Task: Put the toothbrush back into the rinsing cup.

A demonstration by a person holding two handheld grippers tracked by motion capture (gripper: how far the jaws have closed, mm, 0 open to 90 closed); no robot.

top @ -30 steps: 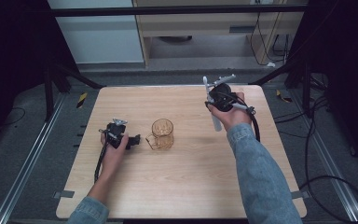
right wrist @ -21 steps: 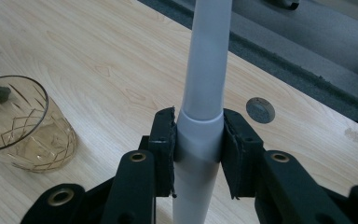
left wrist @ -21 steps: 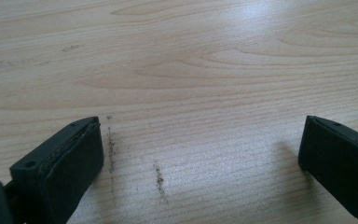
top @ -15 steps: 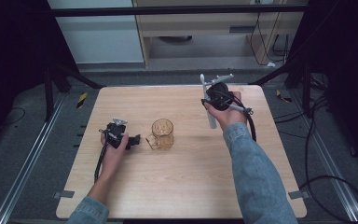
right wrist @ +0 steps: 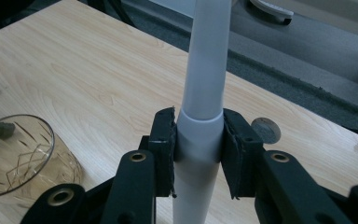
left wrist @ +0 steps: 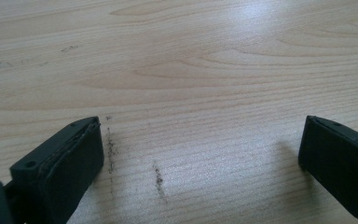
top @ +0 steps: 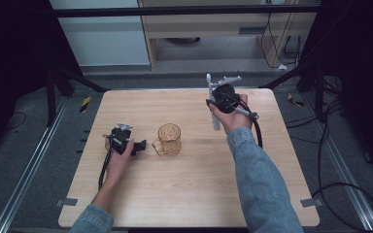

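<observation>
**Tube held up, mug in the middle**

My right gripper (right wrist: 198, 154) pinches a white tube (right wrist: 205, 93) tight and holds it upright above the table's (top: 184, 194) far right part, close to the far edge. My left gripper (left wrist: 200, 158) rests low on the left, jaws spread wide over bare wood. The glass mug (top: 169, 139) stands between them, just right of the left gripper. The near half has lots of open room.

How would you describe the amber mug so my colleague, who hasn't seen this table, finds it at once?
On the wooden table, look near the middle, just right of the left gripper resting on the tabletop. There stands the amber glass mug, upright and empty, its handle toward that gripper. It is see-through and amber, unlike the white tube clamped in the right gripper.
</observation>
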